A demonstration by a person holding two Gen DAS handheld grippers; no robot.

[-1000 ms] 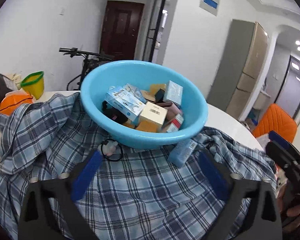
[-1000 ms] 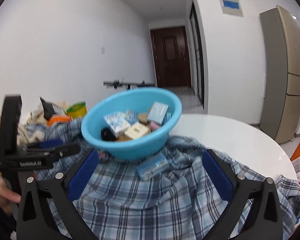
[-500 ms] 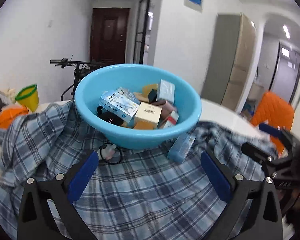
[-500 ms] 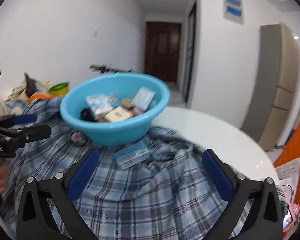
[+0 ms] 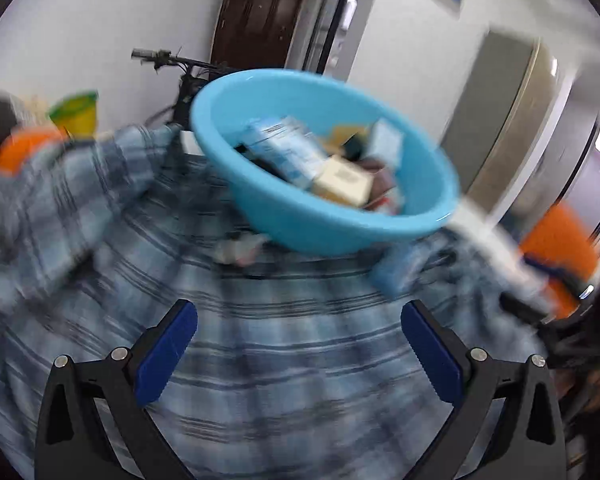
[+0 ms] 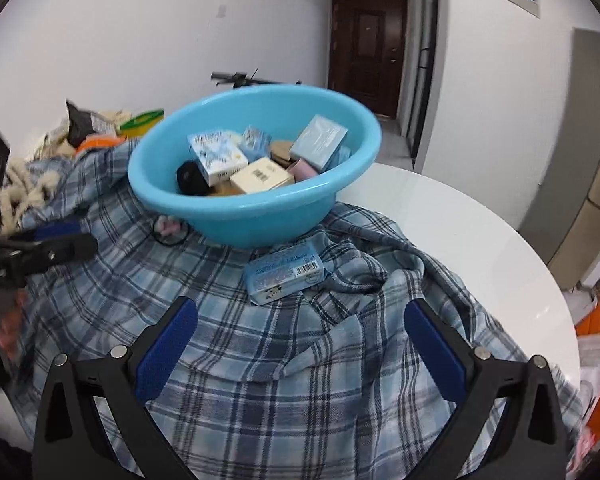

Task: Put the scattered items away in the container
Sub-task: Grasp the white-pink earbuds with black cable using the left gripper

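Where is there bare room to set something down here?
The white tabletop right of the basin is bare. The plaid cloth between the right gripper and the blue pack is free but rumpled. The basin is crowded with boxes, and clutter fills the far left.

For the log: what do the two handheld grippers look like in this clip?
Both match: the right gripper and the left gripper each have a black frame with triangular cut-outs and silver screws, ending in two long jaws faced with blue pads. From the right wrist view, the left gripper also shows white lettering on its black body, too cropped to read. No cables or sleeves are visible.
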